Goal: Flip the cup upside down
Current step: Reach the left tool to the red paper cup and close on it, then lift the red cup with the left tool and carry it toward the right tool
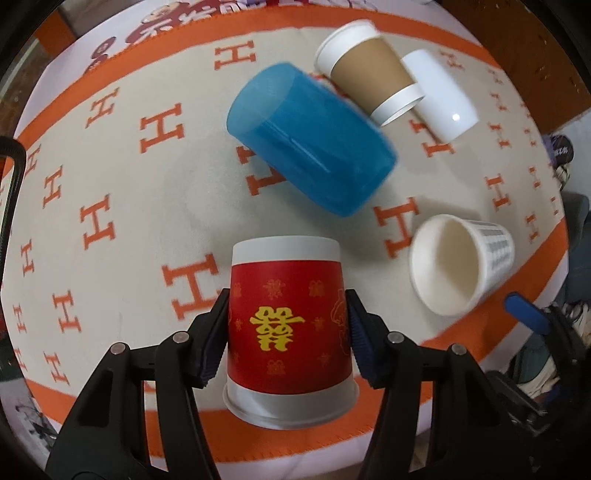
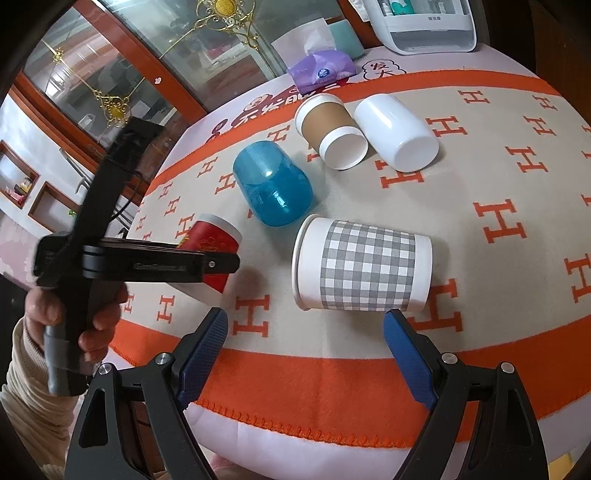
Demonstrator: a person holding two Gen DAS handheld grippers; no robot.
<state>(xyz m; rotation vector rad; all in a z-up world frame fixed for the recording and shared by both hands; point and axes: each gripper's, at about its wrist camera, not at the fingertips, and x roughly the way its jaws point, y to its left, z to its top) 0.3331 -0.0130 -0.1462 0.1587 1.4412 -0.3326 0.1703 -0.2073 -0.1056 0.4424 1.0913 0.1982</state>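
Note:
My left gripper [image 1: 288, 299] is shut on a red paper cup [image 1: 286, 325] with a gold character; its closed base points away from the camera and its rim toward it. In the right wrist view the red cup [image 2: 212, 240] is held tilted above the cloth in the left gripper [image 2: 218, 264]. My right gripper [image 2: 304, 328] is open and empty, just in front of a grey checked paper cup [image 2: 364, 264] lying on its side. That cup shows in the left wrist view [image 1: 461, 264] with its mouth facing me.
A blue plastic cup [image 2: 273, 188], a brown-sleeved paper cup [image 2: 330, 129] and a white cup [image 2: 397, 133] lie on their sides on the orange-bordered H-pattern cloth [image 2: 498, 229]. A purple tissue pack [image 2: 321, 72] and a white appliance [image 2: 424, 26] stand at the back.

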